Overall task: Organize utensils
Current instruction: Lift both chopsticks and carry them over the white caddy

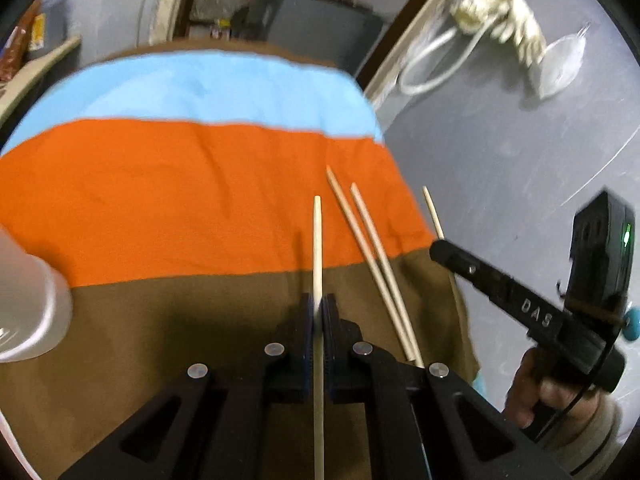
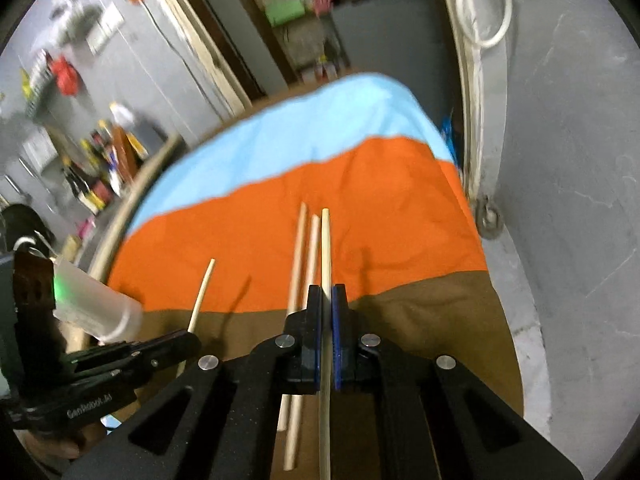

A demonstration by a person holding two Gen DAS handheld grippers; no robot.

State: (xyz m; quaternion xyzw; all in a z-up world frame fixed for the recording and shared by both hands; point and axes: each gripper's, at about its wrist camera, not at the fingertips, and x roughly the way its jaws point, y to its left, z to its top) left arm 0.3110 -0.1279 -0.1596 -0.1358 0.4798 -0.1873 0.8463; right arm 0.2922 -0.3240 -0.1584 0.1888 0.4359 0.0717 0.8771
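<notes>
While each gripper has a chopstick clamped between its jaws, the sticks themselves set the terms: the left gripper (image 1: 318,312) pinches one chopstick (image 1: 317,248) partway along its length, tip pointing straight ahead, and the right gripper (image 2: 327,300) pinches another chopstick (image 2: 325,248) the same way. Thin, light and stiff, these wooden sticks should lift easily, but being round and smooth they could roll or pivot in a narrow grip, so holding nearer the thick end or the middle looks safest. Two loose chopsticks (image 1: 372,260) lie side by side just right of the left gripper and just left of the right one, flat on the striped cloth (image 1: 180,200). A pale plastic cup (image 1: 28,312) sits well to the left of the left gripper, probably the place they belong. A person's hand (image 1: 532,388) holds the right gripper's handle.
</notes>
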